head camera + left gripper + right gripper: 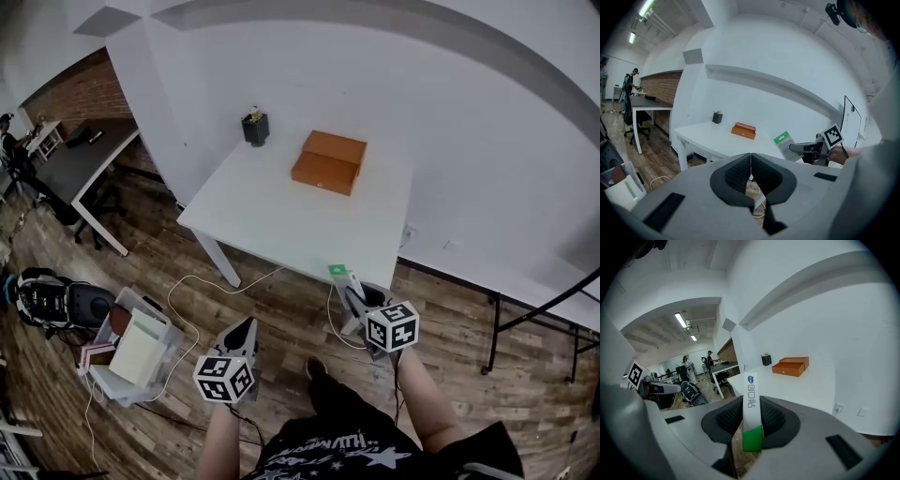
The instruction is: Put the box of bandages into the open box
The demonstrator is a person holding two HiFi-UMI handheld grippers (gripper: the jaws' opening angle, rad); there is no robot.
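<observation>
The box of bandages (751,411) is clamped between the jaws of the right gripper (359,298). Its green end is seated between the pads and its white printed end projects forward. In the head view it is carried in the air just off the near edge of the table (272,230), toward the near-right corner. The open box (328,161), orange, is located by the far edge, about midway along it, well apart from the carried item. A small black holder (255,127) stands at the far-left corner.

The left gripper (750,165) is closed on nothing, with its pads touching, and is held over the floor short of the table.

The box of bandages is judged to be light, thin cardboard. It is likely stiff along its length, easily dented across its broad faces, and smooth enough to pivot in the pads. The present hold bears on the two broad faces near one end, which is considered adequate for so light an item. Moderate closing force is advised. Transport across the table is not yet done. Release should be made low over the open box's cavity.
</observation>
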